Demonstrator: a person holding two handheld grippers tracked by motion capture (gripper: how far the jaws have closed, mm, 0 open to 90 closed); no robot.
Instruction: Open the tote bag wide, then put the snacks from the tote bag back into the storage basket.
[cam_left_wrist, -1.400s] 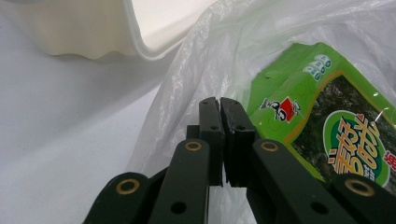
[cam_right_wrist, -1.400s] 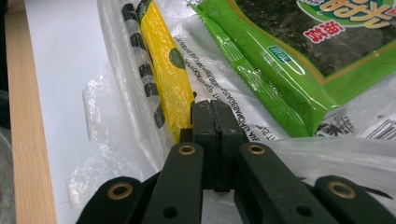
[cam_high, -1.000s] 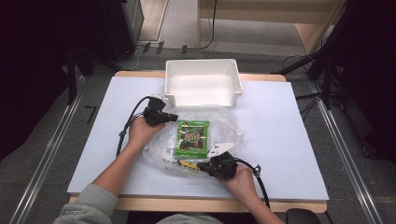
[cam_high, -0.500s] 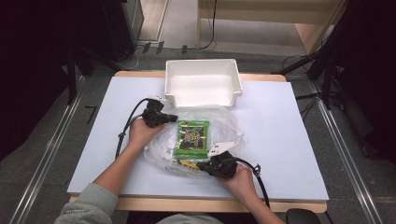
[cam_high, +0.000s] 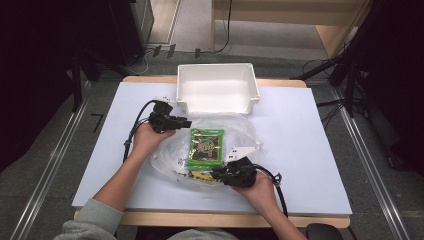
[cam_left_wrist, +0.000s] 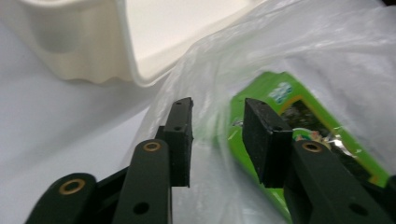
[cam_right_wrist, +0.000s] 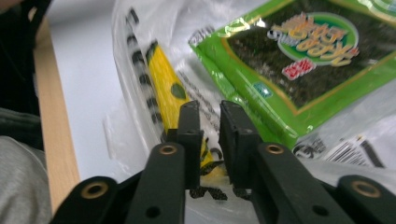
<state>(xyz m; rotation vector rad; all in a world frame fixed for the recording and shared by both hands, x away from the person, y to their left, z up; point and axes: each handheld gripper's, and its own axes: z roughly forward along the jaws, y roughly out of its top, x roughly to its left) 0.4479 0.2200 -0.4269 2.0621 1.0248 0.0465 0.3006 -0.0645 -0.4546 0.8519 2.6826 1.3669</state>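
Observation:
A clear plastic bag lies crumpled on the white table, holding a green seaweed packet and a yellow packet. My left gripper is at the bag's left edge. Its jaws have just been opening and stand apart in the left gripper view, with loose bag film between them and the seaweed packet just beyond. My right gripper is at the bag's near edge. Its jaws have just parted to a narrow gap over bag film, above the yellow packet.
An empty white bin stands at the table's far edge, right behind the bag; its curved rim is close to my left gripper. A white label lies on the bag. The wooden table edge runs near the person's sleeve.

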